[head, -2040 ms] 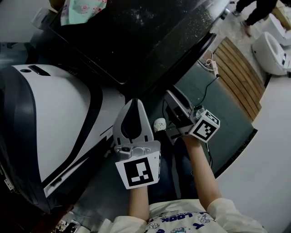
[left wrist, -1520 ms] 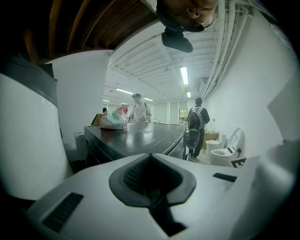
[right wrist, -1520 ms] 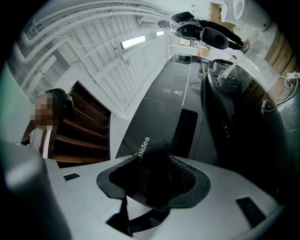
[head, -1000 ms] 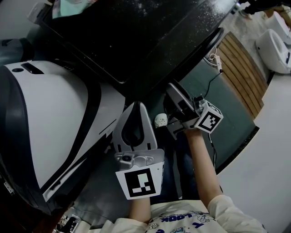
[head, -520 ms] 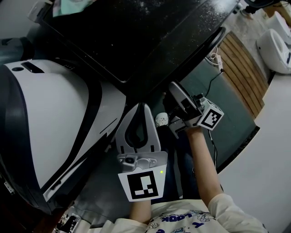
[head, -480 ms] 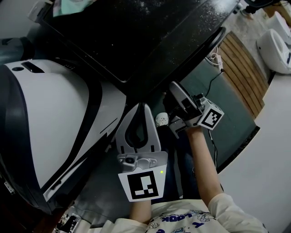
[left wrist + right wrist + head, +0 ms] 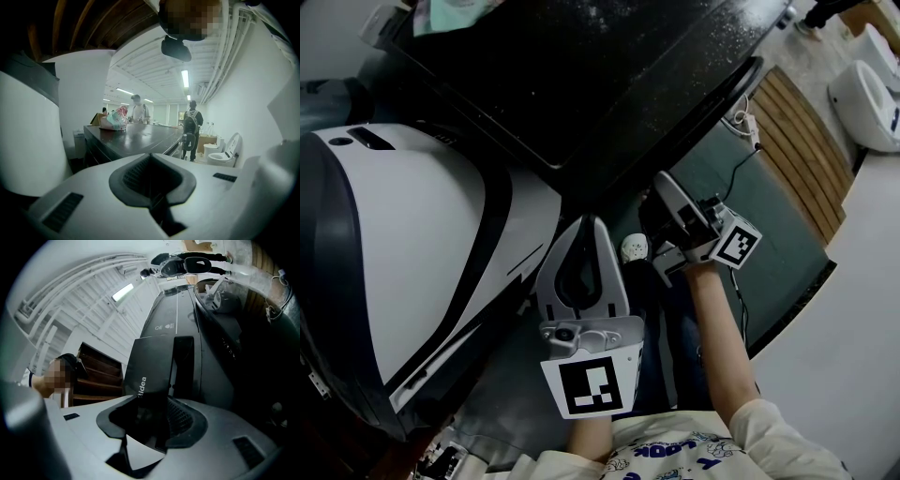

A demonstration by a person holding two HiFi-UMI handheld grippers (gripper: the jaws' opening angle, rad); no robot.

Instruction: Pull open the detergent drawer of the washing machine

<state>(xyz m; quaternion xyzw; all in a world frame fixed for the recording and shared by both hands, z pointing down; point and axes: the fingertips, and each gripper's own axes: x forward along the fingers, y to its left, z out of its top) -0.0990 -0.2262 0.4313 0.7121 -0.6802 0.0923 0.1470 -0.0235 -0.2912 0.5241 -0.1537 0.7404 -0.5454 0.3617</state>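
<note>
Gripping the dark detergent drawer [image 7: 151,376] by its front panel, our right gripper [image 7: 667,197] has its jaws closed on it, right of centre, under the near edge of the black top [image 7: 600,75]. The drawer sits in the dark washing machine [image 7: 213,343]. Our left gripper [image 7: 584,230] hangs just left, jaws together and empty, beside a white rounded appliance [image 7: 412,244].

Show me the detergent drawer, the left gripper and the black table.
detergent drawer [image 7: 152,363], right gripper view, dark front panel
left gripper [image 7: 589,225], head view, between its fingertips
black table [image 7: 600,66], head view, bare top
</note>
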